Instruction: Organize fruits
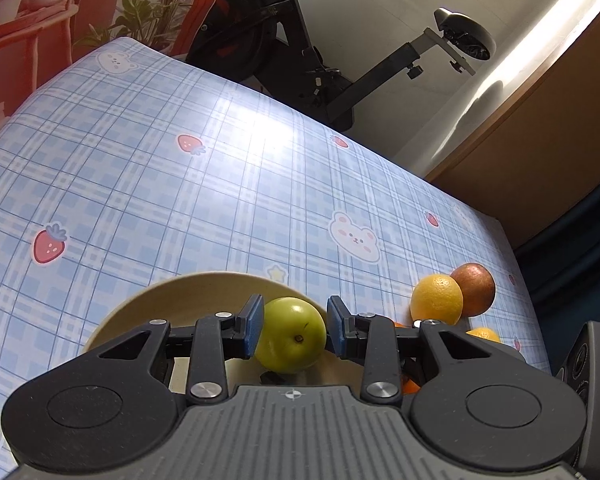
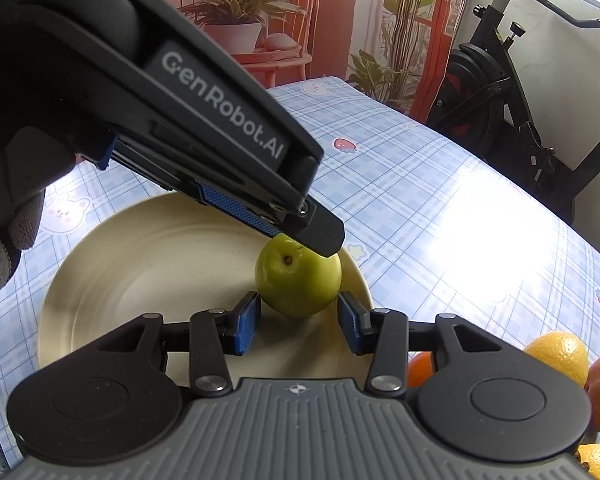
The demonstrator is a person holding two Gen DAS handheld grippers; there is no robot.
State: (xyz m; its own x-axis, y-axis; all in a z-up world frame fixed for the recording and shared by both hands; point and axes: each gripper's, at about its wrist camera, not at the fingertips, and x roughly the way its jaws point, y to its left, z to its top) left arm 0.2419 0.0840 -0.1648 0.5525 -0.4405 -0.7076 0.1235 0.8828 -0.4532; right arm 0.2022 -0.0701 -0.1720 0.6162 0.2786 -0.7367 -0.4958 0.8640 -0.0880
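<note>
Left wrist view shows our left gripper (image 1: 295, 330) with its blue pads around the green apple (image 1: 290, 335), the left pad touching, the right just beside it. That apple sits on the cream plate (image 1: 172, 300) at lower centre. Right wrist view shows our right gripper (image 2: 299, 322) spread apart, the apple just beyond its tips. An orange (image 1: 437, 299) and reddish fruit (image 1: 475, 289) touch at right on the plaid tablecloth (image 1: 180, 200).

Small orange (image 1: 410, 386) mostly behind left tongs (image 1: 295, 326) (another (image 2: 596, 462) cut by frame edge)
</note>
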